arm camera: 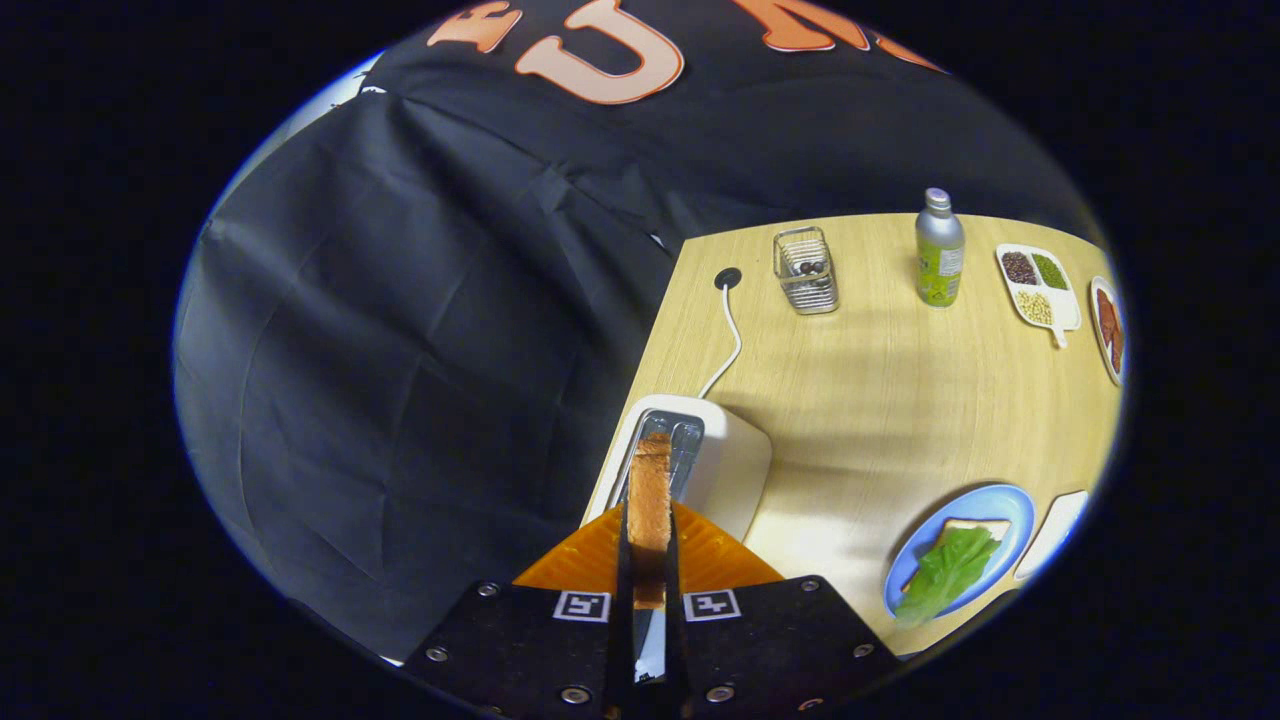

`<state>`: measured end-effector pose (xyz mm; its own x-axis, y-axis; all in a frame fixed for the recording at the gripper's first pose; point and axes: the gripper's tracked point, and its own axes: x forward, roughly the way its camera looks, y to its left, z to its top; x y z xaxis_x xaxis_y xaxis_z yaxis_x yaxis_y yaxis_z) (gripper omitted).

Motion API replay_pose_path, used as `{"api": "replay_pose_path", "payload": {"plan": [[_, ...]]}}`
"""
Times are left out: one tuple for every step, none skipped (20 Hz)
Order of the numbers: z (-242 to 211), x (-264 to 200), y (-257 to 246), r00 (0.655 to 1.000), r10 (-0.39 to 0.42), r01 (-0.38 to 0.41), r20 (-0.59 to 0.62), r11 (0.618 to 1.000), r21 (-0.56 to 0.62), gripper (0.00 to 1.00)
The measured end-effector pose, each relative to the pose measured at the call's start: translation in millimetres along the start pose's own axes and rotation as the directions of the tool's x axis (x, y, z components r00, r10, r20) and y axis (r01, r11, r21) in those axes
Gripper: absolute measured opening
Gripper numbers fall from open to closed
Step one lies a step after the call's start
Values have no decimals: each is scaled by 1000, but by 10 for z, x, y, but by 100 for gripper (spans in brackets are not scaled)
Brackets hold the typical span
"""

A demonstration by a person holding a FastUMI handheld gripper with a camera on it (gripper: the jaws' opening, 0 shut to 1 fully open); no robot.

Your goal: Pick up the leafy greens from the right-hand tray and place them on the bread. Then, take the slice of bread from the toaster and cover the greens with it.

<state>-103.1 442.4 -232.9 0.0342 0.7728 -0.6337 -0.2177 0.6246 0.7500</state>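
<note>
Right now your claw [649,560] is closed down to a narrow gap, both fingers pressing on the slice of bread [650,500], which stands on edge between them. The slice sits over the open slot of the white toaster [725,455]; whether its far end is touching the slot you cannot tell.

Look at the surface: a pale wood-grain table [880,400], evenly lit, with soft shadows beside the toaster. Its near corner ends at the toaster, and past that edge hangs black, creased cloth [400,350] that walls the booth. A white cord [732,345] runs from the toaster to a dark round port in the tabletop.

Off to the right of your fingers, a blue plate [1005,505] holds another slice of bread [975,525] with the leafy greens [945,575] lying on it. A white tray [1055,525] sits just beside the plate.

Farther back stand a wire basket [805,270], a silver bottle [939,250] with a green label too small to read, and a divided dish [1040,285] of beans and grains.
</note>
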Motion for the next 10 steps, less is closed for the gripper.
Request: {"api": "replay_pose_path", "payload": {"plan": [[27, -85, -80, 1000, 0, 0, 14, 1000, 1, 12], [46, -180, -149, 1000, 1, -1, 30, 1000, 3, 12], [67, -271, -223, 999, -1, 1, 46, 1000, 7, 12], [74, -373, -300, 998, 0, -1, 60, 1000, 16, 13], [88, -448, -400, 998, 1, -2, 70, 1000, 27, 12], [86, -517, -513, 997, -4, 1, 81, 999, 43, 12], [84, -581, -624, 996, -11, 6, 92, 998, 57, 12], [74, -640, -740, 995, -18, 11, 100, 998, 65, 12], [80, -691, -852, 994, -22, 14, 111, 997, 73, 12], [64, -730, -948, 992, -20, 10, 123, 997, 81, 12]]}}
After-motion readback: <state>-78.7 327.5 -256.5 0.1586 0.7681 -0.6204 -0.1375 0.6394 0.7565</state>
